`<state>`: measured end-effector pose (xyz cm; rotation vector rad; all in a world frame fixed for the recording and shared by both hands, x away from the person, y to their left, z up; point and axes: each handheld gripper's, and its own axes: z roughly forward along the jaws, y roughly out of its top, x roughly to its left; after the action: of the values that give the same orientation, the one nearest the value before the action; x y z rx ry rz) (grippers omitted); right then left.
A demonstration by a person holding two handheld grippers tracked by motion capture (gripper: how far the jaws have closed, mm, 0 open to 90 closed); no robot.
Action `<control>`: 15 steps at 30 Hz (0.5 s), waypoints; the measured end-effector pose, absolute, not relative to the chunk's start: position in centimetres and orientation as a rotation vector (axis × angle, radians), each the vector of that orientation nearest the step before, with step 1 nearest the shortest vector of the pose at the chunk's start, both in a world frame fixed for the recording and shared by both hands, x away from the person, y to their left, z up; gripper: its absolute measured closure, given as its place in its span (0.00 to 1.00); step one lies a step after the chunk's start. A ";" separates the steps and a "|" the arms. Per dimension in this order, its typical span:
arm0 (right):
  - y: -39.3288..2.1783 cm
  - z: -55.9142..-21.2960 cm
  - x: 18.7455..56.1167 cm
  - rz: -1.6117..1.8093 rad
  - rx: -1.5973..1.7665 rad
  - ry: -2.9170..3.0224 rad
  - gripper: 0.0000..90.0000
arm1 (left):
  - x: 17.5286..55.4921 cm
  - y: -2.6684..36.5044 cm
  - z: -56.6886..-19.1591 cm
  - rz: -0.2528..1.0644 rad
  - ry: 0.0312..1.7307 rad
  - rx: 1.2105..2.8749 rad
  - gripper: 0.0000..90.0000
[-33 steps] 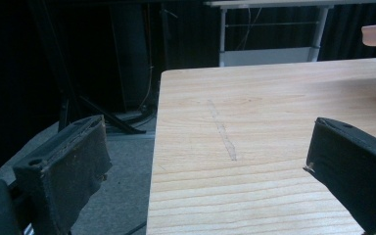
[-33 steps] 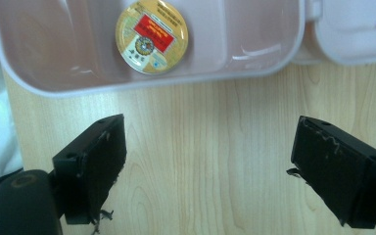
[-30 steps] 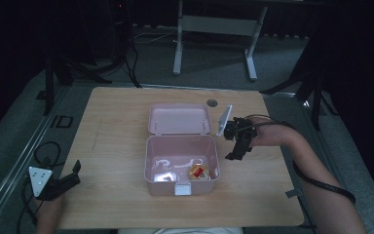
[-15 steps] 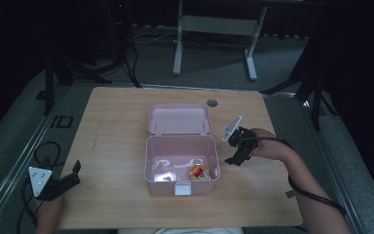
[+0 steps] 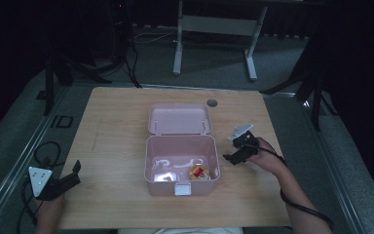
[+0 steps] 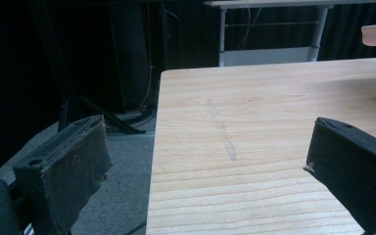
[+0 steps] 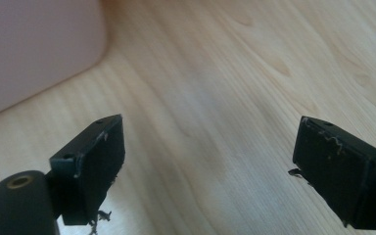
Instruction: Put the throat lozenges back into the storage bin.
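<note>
Right gripper (image 5: pixel 233 157) has moved back, jaws wide, beside the open pink box (image 5: pixel 182 181); left gripper (image 5: pixel 70 174) waits wide open, near left.

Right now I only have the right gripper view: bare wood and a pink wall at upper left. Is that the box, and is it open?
Observer: Yes, a pink plastic box with its lid folded back flat on the wooden table.
Operator: Anything inside?
Observer: A small red and yellow item near the front right corner, plus white pieces I cannot identify.
Operator: Where are the left tongs?
Observer: The left tongs are open at the table's front left corner.
</note>
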<state>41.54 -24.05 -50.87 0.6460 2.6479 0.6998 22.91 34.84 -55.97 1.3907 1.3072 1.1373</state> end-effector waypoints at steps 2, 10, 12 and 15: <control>-24.2 -51.1 41.5 0.714 0.670 2.626 0.13 | 22.9 34.8 -56.0 1.138 1.307 1.390 0.03; -25.5 -52.3 40.6 0.768 0.782 2.479 0.13 | 22.9 34.8 -56.0 1.139 1.307 1.389 0.03; -26.1 -52.8 40.3 0.788 0.832 2.434 0.13 | 22.9 34.8 -56.0 1.140 1.307 1.388 0.03; -26.7 -53.3 40.0 0.796 0.865 2.386 0.13 | 22.9 34.8 -56.0 1.139 1.307 1.389 0.03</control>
<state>40.04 -26.72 -53.25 0.8648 2.3860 0.7960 22.90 34.83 -55.98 1.3886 1.3069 1.1394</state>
